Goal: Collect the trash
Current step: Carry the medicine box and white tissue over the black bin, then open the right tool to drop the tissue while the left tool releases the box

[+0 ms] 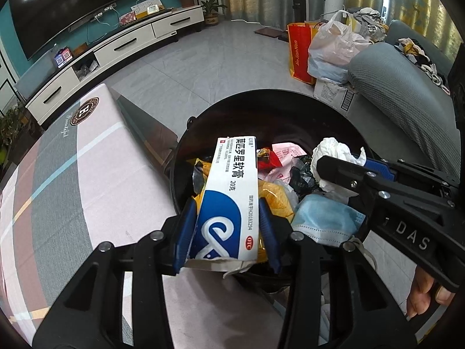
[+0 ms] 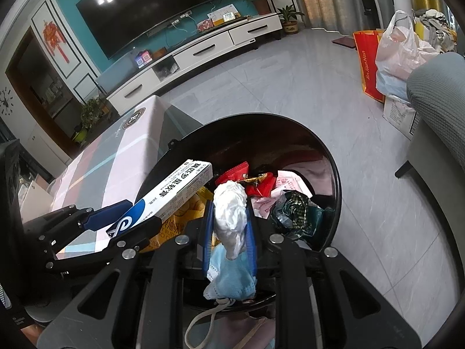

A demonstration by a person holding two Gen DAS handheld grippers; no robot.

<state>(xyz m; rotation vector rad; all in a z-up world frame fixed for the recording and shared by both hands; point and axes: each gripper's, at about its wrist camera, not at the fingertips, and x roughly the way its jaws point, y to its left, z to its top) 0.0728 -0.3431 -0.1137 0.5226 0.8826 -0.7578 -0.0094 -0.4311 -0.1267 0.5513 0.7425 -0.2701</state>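
Observation:
My left gripper point(image 1: 226, 221) is shut on a white and blue medicine box point(image 1: 226, 200) and holds it over the rim of a black round trash bin point(image 1: 290, 101). My right gripper point(image 2: 231, 218) is shut on a crumpled white tissue point(image 2: 231, 206) over the same bin point(image 2: 334, 174); a light blue face mask point(image 2: 229, 276) hangs below it. The right gripper also shows in the left wrist view point(image 1: 337, 171), with the tissue point(image 1: 334, 151) and mask point(image 1: 325, 218). The bin holds red, pink and dark green wrappers point(image 2: 293, 206). The box also shows in the right wrist view point(image 2: 162, 195).
A table with a pink and grey patterned cloth point(image 1: 72, 174) stands left of the bin. A grey sofa arm point(image 1: 401, 87) is at the right. Bags point(image 1: 328, 46) and a white carton stand on the tiled floor behind. A white TV cabinet point(image 2: 203, 49) lines the far wall.

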